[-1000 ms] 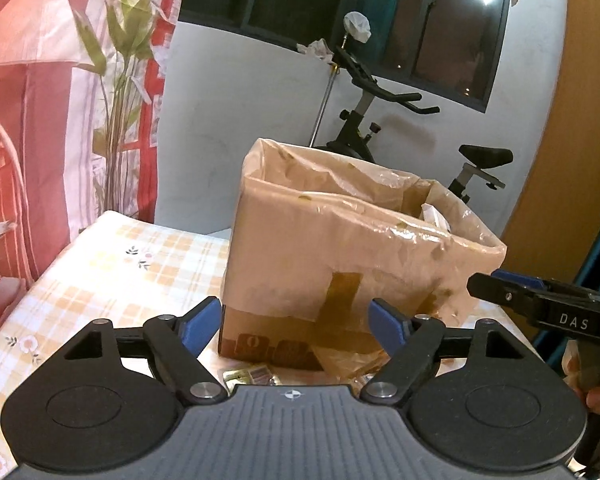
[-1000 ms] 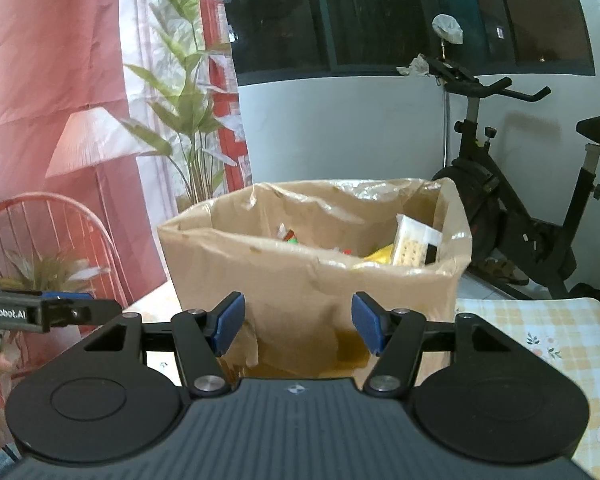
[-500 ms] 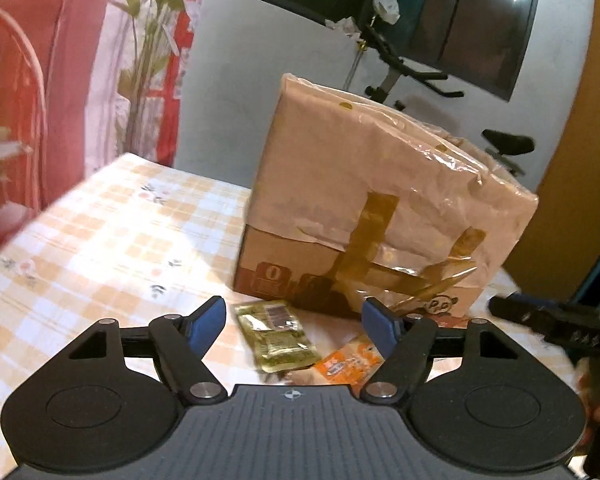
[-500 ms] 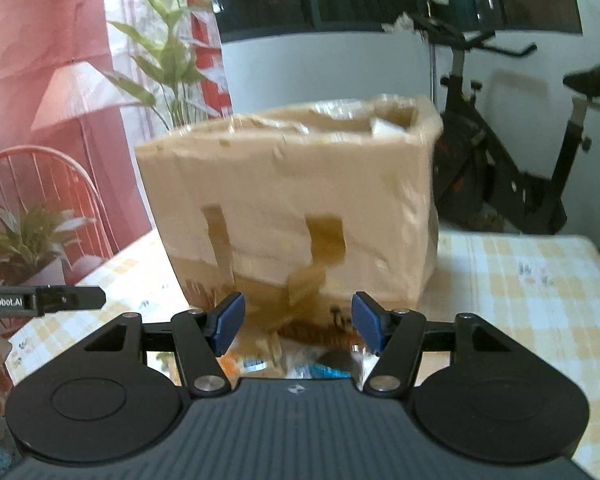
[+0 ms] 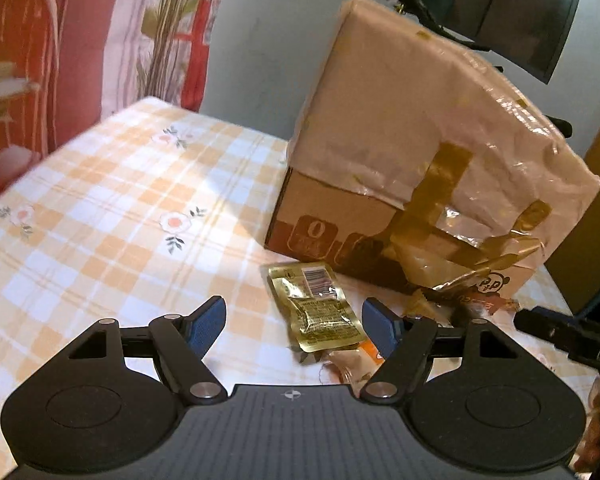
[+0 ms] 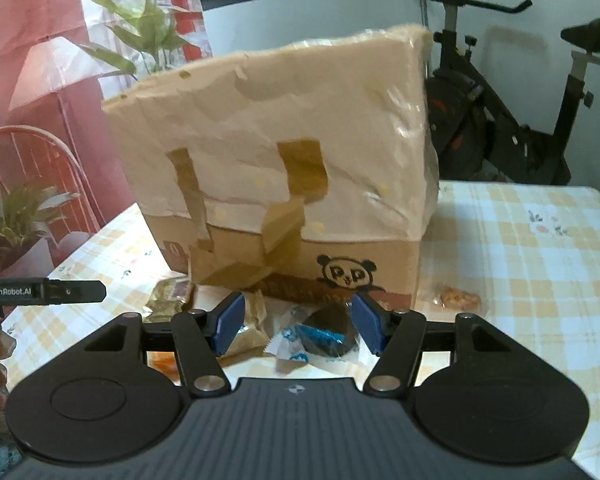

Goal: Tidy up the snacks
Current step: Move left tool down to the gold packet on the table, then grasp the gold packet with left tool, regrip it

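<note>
**Snacks lie loose at the foot of the taped box**

Snacks sit scattered on the checked worktop (image 5: 100, 216) along the near side of a cardboard box (image 5: 412, 148) wrapped in pale plastic and brown tape. In the left wrist view, a gold foil packet (image 5: 320, 312) lies flat at lower centre of the frame, just in front of the box, with an orange wrapper (image 5: 370, 354) touching its lower right edge. The left tool (image 5: 294, 322) hangs above the worktop with its blue pads spread wide; the gold packet shows between them, and nothing is gripped.

In the right wrist view, the right tool (image 6: 298, 320) is likewise spread apart and holds nothing. Between its pads, at lower centre, lies a dark round snack in a blue and clear wrapper (image 6: 320, 338), with a tan packet (image 6: 250, 328) just to its left. A small clear bag of golden pieces (image 6: 458, 298) rests by the box's right corner, apart from the rest. An exercise bike (image 6: 520, 112) stands behind the worktop at upper right, and a leafy plant (image 6: 148, 28) at upper left.
</note>
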Demonstrator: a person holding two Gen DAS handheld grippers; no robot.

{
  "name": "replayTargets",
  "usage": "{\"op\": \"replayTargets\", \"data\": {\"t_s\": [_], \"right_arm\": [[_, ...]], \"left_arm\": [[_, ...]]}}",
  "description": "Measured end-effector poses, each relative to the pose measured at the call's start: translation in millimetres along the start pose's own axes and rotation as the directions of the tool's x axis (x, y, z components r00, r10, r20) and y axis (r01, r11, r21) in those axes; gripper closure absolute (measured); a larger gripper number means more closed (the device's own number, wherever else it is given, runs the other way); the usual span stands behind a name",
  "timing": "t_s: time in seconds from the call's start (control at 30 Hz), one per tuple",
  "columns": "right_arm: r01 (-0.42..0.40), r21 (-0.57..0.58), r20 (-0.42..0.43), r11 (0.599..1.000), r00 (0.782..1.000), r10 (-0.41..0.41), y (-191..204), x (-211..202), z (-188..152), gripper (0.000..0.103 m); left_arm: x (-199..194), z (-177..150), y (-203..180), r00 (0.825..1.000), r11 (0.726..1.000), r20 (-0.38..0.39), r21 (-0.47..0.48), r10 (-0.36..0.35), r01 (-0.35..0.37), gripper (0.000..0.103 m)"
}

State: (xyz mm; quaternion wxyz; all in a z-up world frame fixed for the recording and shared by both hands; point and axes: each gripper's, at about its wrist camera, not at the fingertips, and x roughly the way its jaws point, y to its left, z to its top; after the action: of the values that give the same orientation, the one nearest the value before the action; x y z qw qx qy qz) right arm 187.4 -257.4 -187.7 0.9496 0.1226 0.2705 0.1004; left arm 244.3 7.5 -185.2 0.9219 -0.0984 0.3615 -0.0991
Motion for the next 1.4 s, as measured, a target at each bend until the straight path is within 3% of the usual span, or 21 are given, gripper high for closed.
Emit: {"op": "replayTargets", "data": {"t_s": [0.3,0.5,0.6,0.77,1.0,1.4], "right_arm": [[0.000,0.023,-0.019,1.000,1.000,0.000,-7,4,-7,0.040],[0.021,0.059,-0.022,0.998,1.000,-0.020,-21,2,-11,0.040],[0.024,0.076,-0.034,0.997,0.999,-0.021,-26,4,-16,0.040],[0.025,0.093,-0.042,0.995,0.999,-0.021,-30,10,-24,0.040],[0.015,0.087,-0.076,0.996,0.997,-0.008,-28,24,-35,0.040],[0.022,0.081,-0.093,0.996,0.996,-0.014,-28,26,-42,0.039]], "left_arm": [[54,13,-18,0.996,1.000,-0.085,-0.015,-0.009,0.008,0.026],[77,5,-36,0.993,0.997,-0.102,0.043,0.064,-0.060,0.024],[75,-2,-40,0.991,0.992,-0.080,0.076,0.106,-0.100,0.022],[69,-5,-33,0.992,0.992,-0.069,0.074,0.106,-0.101,0.021],[65,-12,-37,0.986,0.974,-0.070,0.183,0.151,-0.136,0.021],[70,-2,-37,0.980,0.979,-0.095,0.121,0.175,-0.163,0.023]]}}
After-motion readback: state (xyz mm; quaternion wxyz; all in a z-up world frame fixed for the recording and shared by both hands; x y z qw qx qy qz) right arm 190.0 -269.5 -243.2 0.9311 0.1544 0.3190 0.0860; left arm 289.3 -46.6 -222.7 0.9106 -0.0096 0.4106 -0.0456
